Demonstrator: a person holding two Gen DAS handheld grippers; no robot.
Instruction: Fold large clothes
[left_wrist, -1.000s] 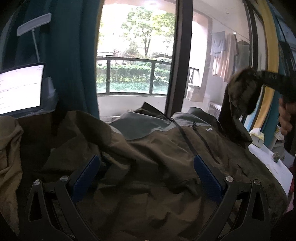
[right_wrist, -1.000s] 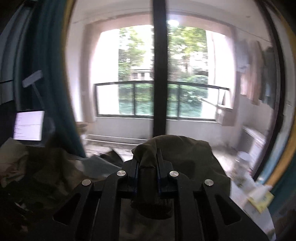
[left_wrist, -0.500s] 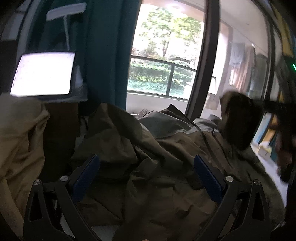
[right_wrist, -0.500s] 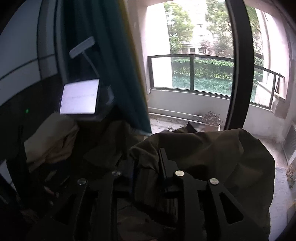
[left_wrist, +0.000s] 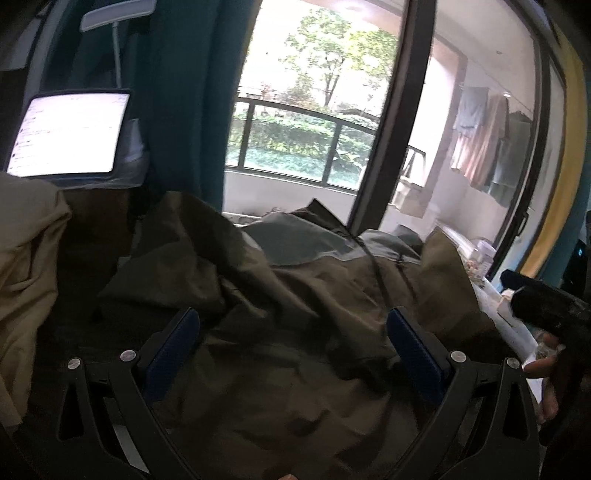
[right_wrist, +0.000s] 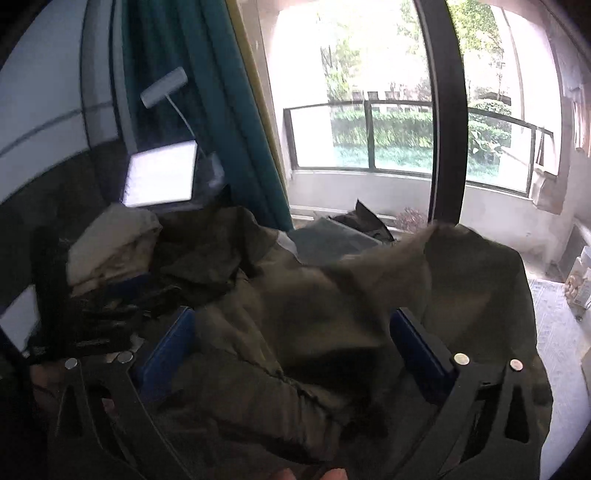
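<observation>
A large olive-green jacket (left_wrist: 303, 295) with a grey yoke and a zip lies spread and rumpled across the surface in front of the window. My left gripper (left_wrist: 291, 336) hovers over its middle, jaws wide, nothing between the blue pads. In the right wrist view the same jacket (right_wrist: 325, 302) fills the foreground, and its right sleeve (right_wrist: 476, 280) drapes down over the body. My right gripper (right_wrist: 291, 336) is just above the cloth, its jaws opening wide, and the blue pads (right_wrist: 417, 343) stand clear of the fabric. The right gripper's black body (left_wrist: 546, 306) shows at the right edge of the left wrist view.
A beige garment (left_wrist: 26, 251) is heaped at the left. A lit tablet screen (left_wrist: 70, 133) stands behind it beside a teal curtain (left_wrist: 188, 99). White paper (left_wrist: 517, 328) and small items lie at the right by the window frame. Clothes hang on the balcony (left_wrist: 484, 144).
My right gripper was shut on the jacket's sleeve and held it up; it has come down, opened and let the sleeve drop onto the jacket. The left gripper stays open over the jacket.
</observation>
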